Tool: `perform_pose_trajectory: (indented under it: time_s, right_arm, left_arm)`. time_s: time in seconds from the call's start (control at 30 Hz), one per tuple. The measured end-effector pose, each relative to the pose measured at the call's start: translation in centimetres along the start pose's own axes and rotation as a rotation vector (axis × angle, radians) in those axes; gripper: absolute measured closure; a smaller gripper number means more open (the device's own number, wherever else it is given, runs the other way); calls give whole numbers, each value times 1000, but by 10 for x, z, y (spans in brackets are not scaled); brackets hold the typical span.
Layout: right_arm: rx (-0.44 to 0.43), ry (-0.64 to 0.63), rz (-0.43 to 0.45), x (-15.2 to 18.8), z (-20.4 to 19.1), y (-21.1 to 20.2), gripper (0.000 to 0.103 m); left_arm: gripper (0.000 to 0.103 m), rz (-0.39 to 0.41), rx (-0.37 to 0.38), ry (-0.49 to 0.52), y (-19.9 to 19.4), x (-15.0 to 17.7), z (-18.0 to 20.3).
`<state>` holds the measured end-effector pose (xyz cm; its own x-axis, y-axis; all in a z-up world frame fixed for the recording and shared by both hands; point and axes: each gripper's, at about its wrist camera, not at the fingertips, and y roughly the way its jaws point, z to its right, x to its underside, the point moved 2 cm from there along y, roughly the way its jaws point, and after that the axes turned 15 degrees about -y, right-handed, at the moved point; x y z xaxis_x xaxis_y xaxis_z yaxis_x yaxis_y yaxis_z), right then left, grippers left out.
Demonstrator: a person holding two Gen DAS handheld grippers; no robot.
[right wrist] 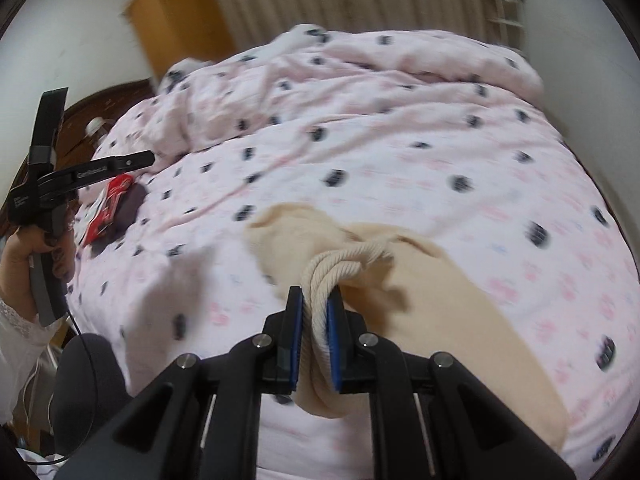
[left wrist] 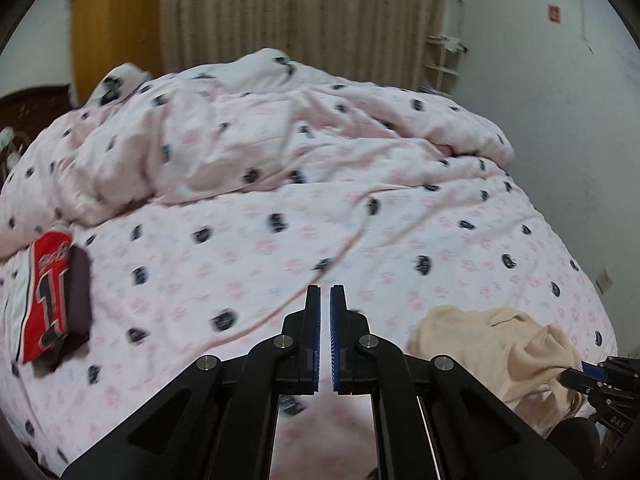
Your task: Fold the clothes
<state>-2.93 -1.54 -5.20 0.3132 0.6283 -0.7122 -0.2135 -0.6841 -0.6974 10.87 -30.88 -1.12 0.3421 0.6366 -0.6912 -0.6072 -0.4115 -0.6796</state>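
left wrist view takes in the biggest thing first: the bed [left wrist: 360, 240], spread with a pink dotted sheet, your flat surface for folding. its near half lies fairly smooth, while a rumpled duvet [left wrist: 260, 128] is bunched along the far side, which leaves that smooth stretch free for laying a garment out.

next in size is the cream sweater [right wrist: 460, 300], which lies at the near right of the bed. it is crumpled, not flat: one part spreads toward the middle of the bed, another runs off along the near edge to your right, so its long axis seems to run roughly from the bed's centre back toward you and rightward. which end is collar and which is hem you cannot tell from these views.

at the far left of the bed sits a compact stack, a red jersey [left wrist: 46, 296] with a dark garment [left wrist: 80, 292] beside or under it, well apart from the sweater. it looks folded and set aside out of the way.

your right tool [right wrist: 316, 304] is clenched on a ribbed edge of the sweater, bunched like a rope between the jaws; gripping a finished edge gives you a firm line to lift and spread by.

your left tool [left wrist: 325, 300] has its jaws nearly together with nothing between them, hovering over bare sheet, free to take a second edge.
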Motion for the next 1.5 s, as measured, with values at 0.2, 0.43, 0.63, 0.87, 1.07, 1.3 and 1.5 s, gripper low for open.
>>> perform_pose_trajectory:
  time_s: [0.2, 0.43, 0.63, 0.87, 1.07, 1.3, 1.5]
  right_arm:
    - [-60, -100, -13, -17, -56, 11, 91]
    - [-213, -168, -91, 4, -114, 25, 91]
    - [-307, -210, -163, 34, -148, 36, 93]
    - [-373, -258, -240, 70, -175, 44, 93]
    - [-402, -287, -294, 99, -189, 45, 93]
    - [-413, -277, -317, 127, -185, 30, 93]
    - [-425, -260, -331, 142, -174, 17, 93]
  left_arm:
    - [100, -41, 19, 0, -7, 25, -25]
    - [100, -135, 108, 35, -1, 60, -14]
    - [100, -200, 179, 70, 6, 87, 10]
    - [98, -265, 222, 113, 29, 107, 43]
    - [68, -272, 264, 111, 50, 100, 74]
    - [51, -253, 183, 162, 90, 84, 111]
    - [51, -383, 186, 91, 131, 87, 108]
